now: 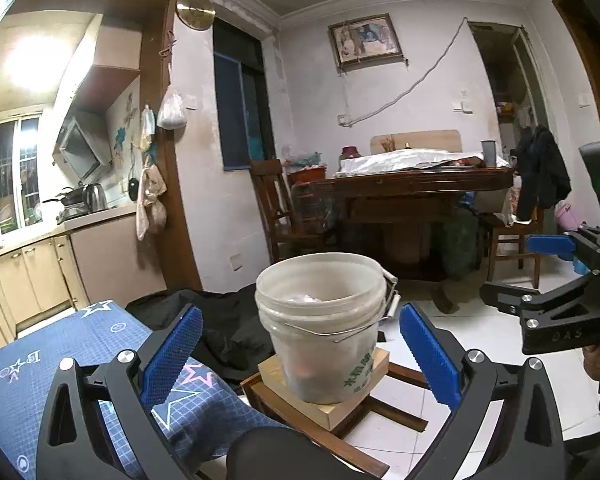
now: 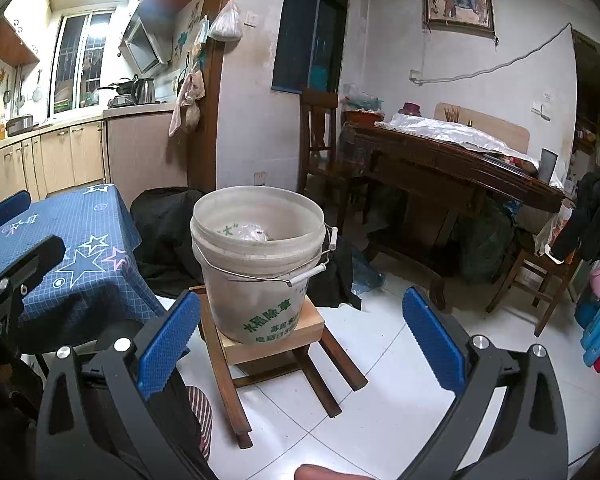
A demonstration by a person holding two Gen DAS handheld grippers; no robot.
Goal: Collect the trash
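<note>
While both jaws gape, bucket [image 2: 256, 264] overhangs stool [image 2: 276, 344].

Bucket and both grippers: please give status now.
Left gripper open, empty. Right gripper open, empty. Bucket upright on wooden stool, crumpled trash inside. Nothing in the way.

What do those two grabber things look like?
Both are alike: the left gripper and right gripper have black plastic frames with silver bolts and blue, bumpy pads on the jaws. The right one's body shows a small green light and faint raised letters.
</note>
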